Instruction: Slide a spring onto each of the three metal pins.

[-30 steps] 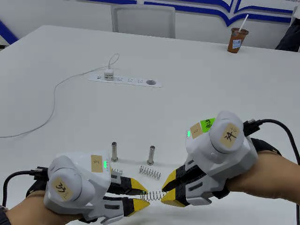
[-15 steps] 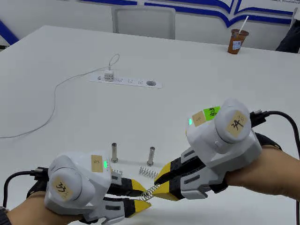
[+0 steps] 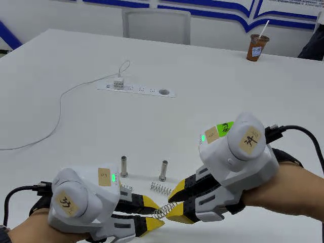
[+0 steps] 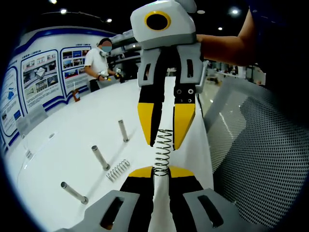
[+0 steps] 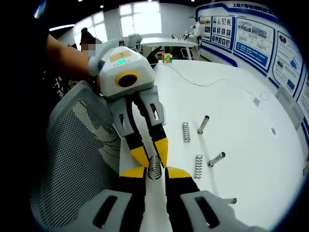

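Close to the near edge of the table (image 3: 76, 66), the left hand-held gripper (image 3: 158, 215) and the right hand-held gripper (image 3: 173, 204) meet tip to tip. Each is clamped on one end of the same spring (image 3: 163, 211), which hangs bowed between them above the table. It looks like a handover or a re-grip.

The main risk is in the bend. If one side lets go while the coil is loaded, the spring may flick out and roll off the near edge. A hard pinch at the open end could also flatten the coils, so that they would not pass over a pin.

Just beyond lies a second spring (image 3: 161, 189) and a third spring (image 5: 186, 132). Behind them stand the right pin (image 3: 163, 170), the left pin (image 3: 123, 166) and a third pin (image 4: 73, 192), all bare. A low, careless approach could knock one over.

Farther off lies a power strip (image 3: 136, 88).
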Motion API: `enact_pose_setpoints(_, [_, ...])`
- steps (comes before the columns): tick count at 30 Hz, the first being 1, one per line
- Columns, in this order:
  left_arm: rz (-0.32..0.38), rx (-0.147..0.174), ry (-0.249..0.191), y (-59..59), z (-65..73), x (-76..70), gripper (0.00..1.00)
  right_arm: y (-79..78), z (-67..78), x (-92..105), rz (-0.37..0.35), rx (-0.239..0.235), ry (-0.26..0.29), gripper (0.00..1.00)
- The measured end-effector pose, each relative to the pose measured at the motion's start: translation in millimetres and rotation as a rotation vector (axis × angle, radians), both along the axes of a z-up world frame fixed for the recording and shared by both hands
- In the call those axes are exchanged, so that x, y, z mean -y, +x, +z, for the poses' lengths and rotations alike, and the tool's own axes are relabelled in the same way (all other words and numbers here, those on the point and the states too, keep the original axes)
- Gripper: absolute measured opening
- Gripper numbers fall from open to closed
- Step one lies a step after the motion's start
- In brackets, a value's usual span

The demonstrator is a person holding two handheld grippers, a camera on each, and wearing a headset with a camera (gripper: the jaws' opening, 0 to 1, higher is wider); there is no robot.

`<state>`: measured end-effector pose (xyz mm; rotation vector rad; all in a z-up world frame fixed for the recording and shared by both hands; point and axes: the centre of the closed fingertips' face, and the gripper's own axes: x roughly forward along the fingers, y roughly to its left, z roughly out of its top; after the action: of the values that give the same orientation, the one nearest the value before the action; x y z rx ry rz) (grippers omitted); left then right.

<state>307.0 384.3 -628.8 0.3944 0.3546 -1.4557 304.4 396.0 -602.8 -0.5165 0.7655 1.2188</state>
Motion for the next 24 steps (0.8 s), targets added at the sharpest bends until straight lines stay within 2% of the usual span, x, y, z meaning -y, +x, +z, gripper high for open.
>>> enact_pose_setpoints(11, [0.027, -0.019, -0.032, 2.9, 6.2, 0.6, 0.1, 3.4, 1.5, -4.4, 0.002, 0.02, 0.009, 0.12])
enact_pose_setpoints(17, [0.025, -0.001, -0.043, 5.0, 7.3, 1.4, 0.11, 5.0, 3.2, -4.5, -0.002, 0.015, 0.002, 0.12])
enact_pose_setpoints(24, [0.033, 0.004, -0.044, 8.7, 7.5, -1.4, 0.14, 6.3, 3.5, -2.6, -0.008, 0.009, -0.016, 0.12])
